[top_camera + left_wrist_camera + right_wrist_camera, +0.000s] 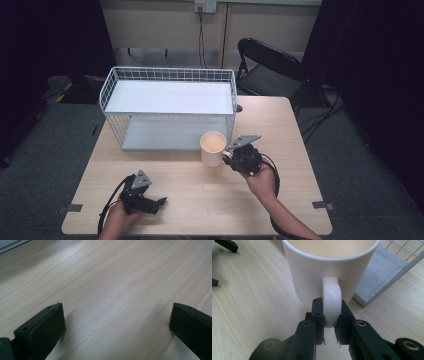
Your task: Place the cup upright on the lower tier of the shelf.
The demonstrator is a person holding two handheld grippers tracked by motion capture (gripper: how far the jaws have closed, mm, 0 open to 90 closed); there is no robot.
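Right tongs (331,326) pinched tight on the handle (332,302) of the mug (213,147), middle of the high view, by the rack (167,107). Left tongs (159,202) wide, holding nothing, lower left. Hard, smooth, slippery, easy to break. Best held by the handle.

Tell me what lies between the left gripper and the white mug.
Bare wooden table and nothing else, as the high view shows; the left gripper rests open, while the right gripper clamps the mug by its handle.
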